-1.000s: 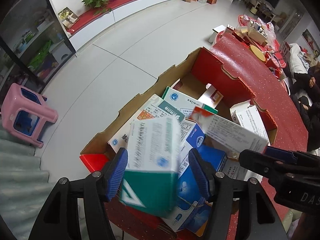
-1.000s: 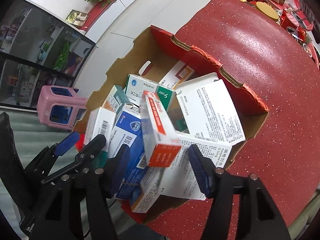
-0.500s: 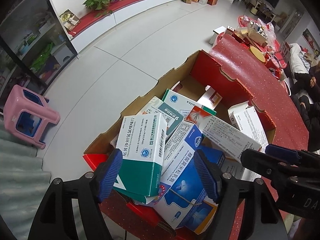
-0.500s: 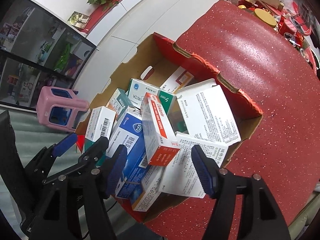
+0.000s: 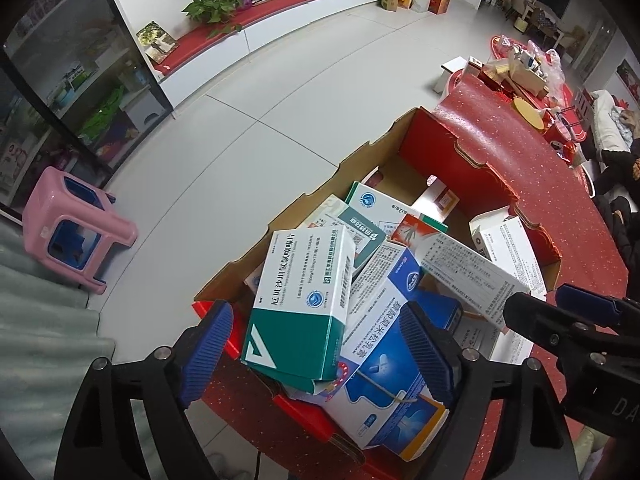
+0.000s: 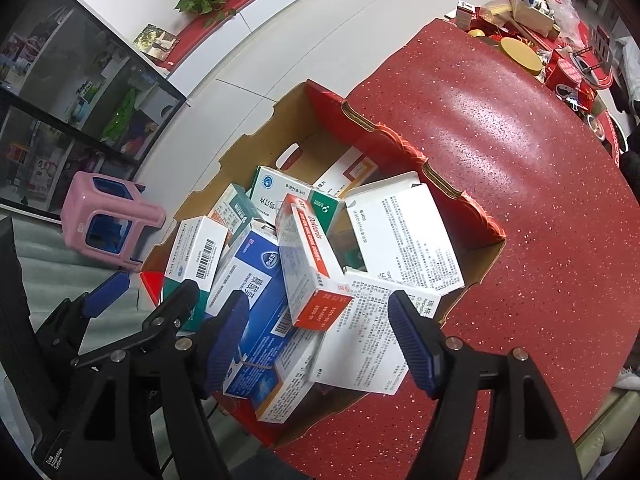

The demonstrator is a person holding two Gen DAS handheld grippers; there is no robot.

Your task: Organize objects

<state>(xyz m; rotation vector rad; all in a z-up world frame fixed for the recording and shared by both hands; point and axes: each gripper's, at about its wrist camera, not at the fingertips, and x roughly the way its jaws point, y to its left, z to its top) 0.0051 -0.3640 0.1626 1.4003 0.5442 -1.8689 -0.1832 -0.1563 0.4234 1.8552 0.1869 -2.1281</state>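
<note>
A cardboard box [image 5: 460,148] with red outer walls sits at the table's edge, heaped with several medicine cartons. My left gripper [image 5: 316,354] hovers over its near corner with its jaws opening. A green and white carton [image 5: 304,292] lies loose on the heap between the pads, untouched, beside a blue carton [image 5: 384,356]. My right gripper [image 6: 320,340] hangs over the same box [image 6: 384,128], its jaws also opening. A white carton with a red stripe [image 6: 316,264] leans on the blue carton [image 6: 256,292], clear of both pads. The left gripper [image 6: 140,296] shows at the lower left there.
The red speckled table [image 6: 520,160] runs off to the right, cluttered at its far end [image 5: 520,72]. A pink stool [image 5: 76,232] stands on the white floor left of the box. A glass cabinet lines the left wall. A person [image 5: 616,152] sits at far right.
The green and white carton dropped from between the left pads onto the heap. The red-striped carton settled into the box. Both pairs of jaws have spread wider.
</note>
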